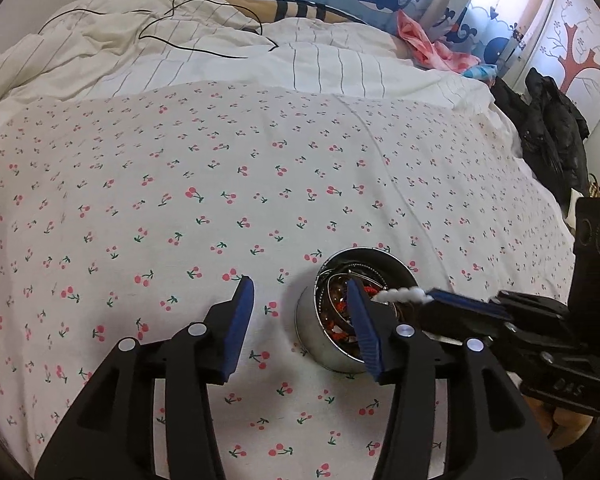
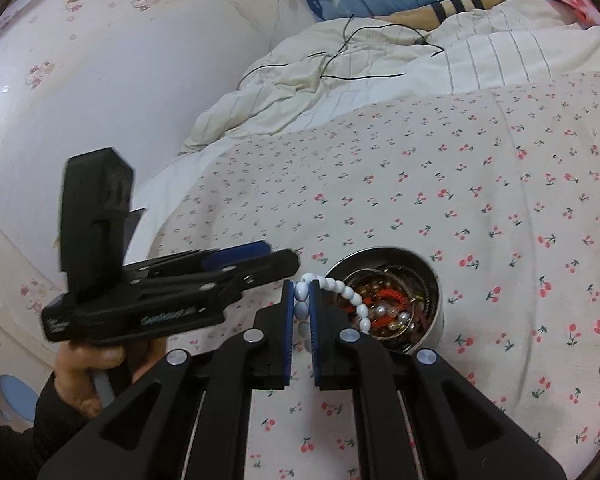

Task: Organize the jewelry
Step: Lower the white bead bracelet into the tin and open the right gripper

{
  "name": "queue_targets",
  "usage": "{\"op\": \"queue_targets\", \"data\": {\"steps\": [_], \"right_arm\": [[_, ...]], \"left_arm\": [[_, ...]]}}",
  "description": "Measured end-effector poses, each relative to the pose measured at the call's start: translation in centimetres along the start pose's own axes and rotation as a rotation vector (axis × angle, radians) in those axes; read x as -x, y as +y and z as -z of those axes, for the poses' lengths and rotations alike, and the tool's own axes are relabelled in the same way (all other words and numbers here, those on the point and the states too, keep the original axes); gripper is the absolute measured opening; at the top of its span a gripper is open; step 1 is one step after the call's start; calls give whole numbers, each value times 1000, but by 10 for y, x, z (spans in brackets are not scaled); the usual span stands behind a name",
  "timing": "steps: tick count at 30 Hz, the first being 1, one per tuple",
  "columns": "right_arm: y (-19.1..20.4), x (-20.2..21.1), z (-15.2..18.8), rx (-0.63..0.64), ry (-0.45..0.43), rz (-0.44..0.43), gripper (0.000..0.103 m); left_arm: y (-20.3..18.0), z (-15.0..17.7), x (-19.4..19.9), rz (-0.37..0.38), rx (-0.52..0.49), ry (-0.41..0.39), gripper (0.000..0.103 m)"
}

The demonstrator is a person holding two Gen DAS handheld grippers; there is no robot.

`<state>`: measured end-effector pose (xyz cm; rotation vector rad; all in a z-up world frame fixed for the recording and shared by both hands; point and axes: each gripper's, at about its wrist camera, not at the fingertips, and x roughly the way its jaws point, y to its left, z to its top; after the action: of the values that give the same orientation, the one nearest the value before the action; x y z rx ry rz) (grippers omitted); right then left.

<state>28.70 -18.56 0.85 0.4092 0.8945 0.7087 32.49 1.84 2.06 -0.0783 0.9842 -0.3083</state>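
R gripper (image 2: 301, 312) pinches a white bead bracelet (image 2: 350, 294) at the round steel bowl's (image 2: 436, 280) near-left rim; strand arcs right into the bowl, mid cherry-print bedsheet (image 2: 460, 160). L gripper (image 1: 300, 320) wide open, empty, straddling bowl's left wall.

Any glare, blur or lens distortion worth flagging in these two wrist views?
Left wrist view: heavy fisheye bending with dark vignette corners; window light blows out the top right; the white bead bracelet reads soft. Right wrist view: same barrel distortion; the beads and the metal bowl look fairly sharp; the left gripper crossing the frame is slightly smeared; lighting is even, shadows faint.
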Motion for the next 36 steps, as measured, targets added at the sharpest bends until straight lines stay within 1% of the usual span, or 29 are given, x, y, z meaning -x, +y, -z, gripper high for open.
{"op": "queue_targets", "data": {"steps": [4, 7, 9, 14, 17, 20, 21, 22, 23, 25, 27, 31, 33, 36], "right_arm": [[-11, -7, -5, -11, -5, 76, 8], [-20, -15, -4, -28, 9, 88, 8], [-22, -22, -2, -23, 21, 112, 8], [-28, -34, -3, -9, 17, 208, 8], [-32, -39, -7, -9, 14, 221, 9], [-30, -49, -6, 28, 53, 260, 9], [-28, -52, -4, 45, 60, 280, 21], [-27, -54, -2, 62, 62, 295, 29], [-25, -54, -1, 71, 58, 295, 34], [-18, -51, -1, 98, 41, 320, 35], [-12, -42, -3, 117, 8, 316, 39], [-7, -29, -3, 130, -22, 306, 41], [-10, -32, -1, 121, 1, 275, 42], [-15, -42, 5, 101, 46, 256, 42]], "left_arm": [[0, 0, 0, -1, 0, 2, 48], [-1, 0, -1, -4, 1, 2, 49], [-1, 0, -1, -5, 1, 1, 50], [-1, 1, -2, -8, 4, 2, 52], [1, 1, -3, -9, 6, 4, 53], [2, 1, -4, -12, 7, 6, 54], [3, 1, -4, -12, 6, 7, 54], [3, 1, -4, -13, 6, 7, 54], [3, 1, -3, -12, 7, 7, 54], [3, 1, -4, -12, 7, 6, 55], [4, 1, -3, -11, 8, 5, 56], [3, 3, -2, -12, 4, 4, 57], [3, 4, 0, -14, 1, 1, 58], [2, 5, 2, -18, -6, -2, 60]]}}
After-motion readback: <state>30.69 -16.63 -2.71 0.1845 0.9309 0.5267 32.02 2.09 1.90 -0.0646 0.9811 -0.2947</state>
